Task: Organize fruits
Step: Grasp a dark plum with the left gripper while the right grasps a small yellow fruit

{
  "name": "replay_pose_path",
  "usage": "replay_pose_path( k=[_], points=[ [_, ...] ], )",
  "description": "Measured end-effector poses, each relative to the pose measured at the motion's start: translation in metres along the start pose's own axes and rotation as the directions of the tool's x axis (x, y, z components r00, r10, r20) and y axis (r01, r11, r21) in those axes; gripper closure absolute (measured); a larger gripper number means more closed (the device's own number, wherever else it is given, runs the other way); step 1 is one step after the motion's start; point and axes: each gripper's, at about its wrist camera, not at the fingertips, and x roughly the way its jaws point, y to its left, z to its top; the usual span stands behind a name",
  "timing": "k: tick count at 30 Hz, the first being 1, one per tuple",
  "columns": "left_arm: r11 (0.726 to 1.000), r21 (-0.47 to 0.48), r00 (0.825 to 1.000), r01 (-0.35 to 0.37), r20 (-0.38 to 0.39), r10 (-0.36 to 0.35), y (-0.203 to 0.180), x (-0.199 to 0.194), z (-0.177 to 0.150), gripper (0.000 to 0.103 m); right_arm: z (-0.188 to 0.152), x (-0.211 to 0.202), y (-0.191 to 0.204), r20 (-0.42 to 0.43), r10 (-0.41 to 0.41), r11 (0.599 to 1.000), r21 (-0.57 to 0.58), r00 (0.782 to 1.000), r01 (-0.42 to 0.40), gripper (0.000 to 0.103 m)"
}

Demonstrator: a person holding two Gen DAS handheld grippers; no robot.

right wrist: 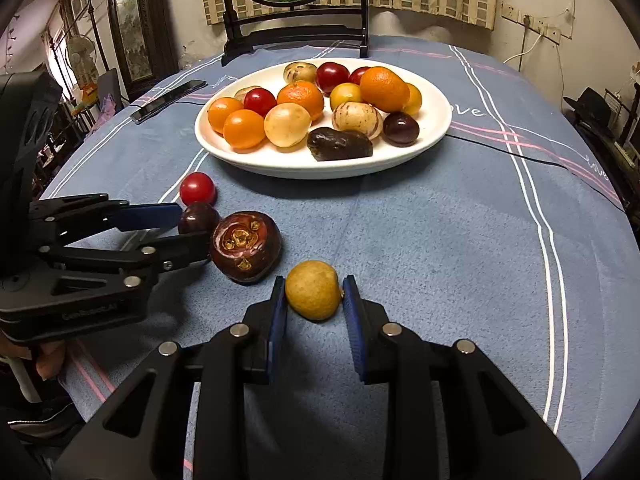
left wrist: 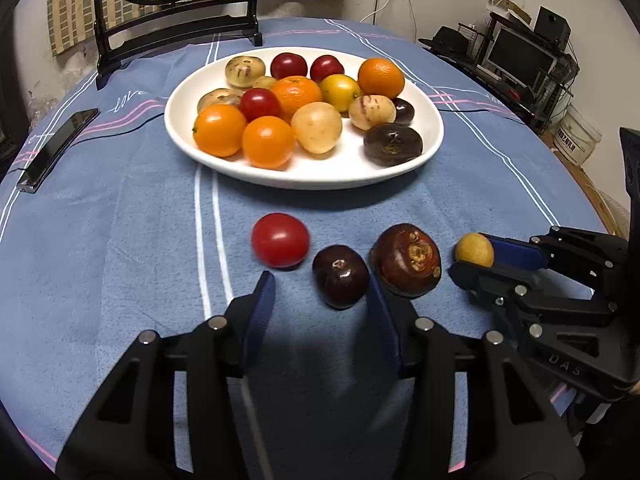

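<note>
My right gripper [right wrist: 314, 284] is shut on a small yellow fruit [right wrist: 313, 290] that rests on the blue tablecloth; both blue pads touch its sides. In the left wrist view the same yellow fruit [left wrist: 474, 250] sits in the right gripper [left wrist: 470, 256] at the far right. My left gripper [left wrist: 320, 278] stands open around a dark plum [left wrist: 340, 276]. The plum lies close to the right finger, with a gap on the left side. A red tomato [left wrist: 280, 240] lies just beyond the left finger. A large brown-red fruit [left wrist: 406, 260] sits right of the plum.
A white plate [left wrist: 320, 180] holding several oranges, red, pale and dark fruits stands at the table's middle. A black phone [left wrist: 56, 148] lies at the left edge. A dark wooden stand [left wrist: 176, 28] rises behind the plate. A black cable [right wrist: 508, 152] crosses the cloth.
</note>
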Motion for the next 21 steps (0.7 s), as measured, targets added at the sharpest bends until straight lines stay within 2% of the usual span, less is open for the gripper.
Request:
replay_pose_path(
  k=[1,3,6,14,21],
  points=[
    [1.000,-0.001,1.000,0.004,0.002,-0.004,-0.001,0.000,0.001,0.060,0.000,0.000,0.000,0.002,0.001,1.000,0.000,1.000,-0.001,0.074],
    [1.000,-0.004,1.000,0.027,0.002,-0.027,-0.003,0.002,0.003,0.074,0.000,0.000,0.000,0.004,0.004,1.000,-0.001,1.000,-0.004,0.074],
    [1.000,0.008,1.000,0.013,0.010,-0.013,-0.008,0.002,0.003,0.074,-0.001,-0.001,0.000,0.007,0.008,1.000,0.002,1.000,-0.008,0.074],
    [0.998,-0.009,0.998,0.057,0.036,-0.056,0.000,-0.016,0.005,0.074,0.002,-0.007,-0.003,0.024,0.019,1.000,0.014,1.000,-0.019,0.074],
    [0.999,0.013,0.993,0.049,0.103,-0.051,0.004,-0.038,0.030,0.074,0.026,-0.034,-0.005,0.112,0.022,1.000,0.006,0.993,-0.022,0.074]
  ],
)
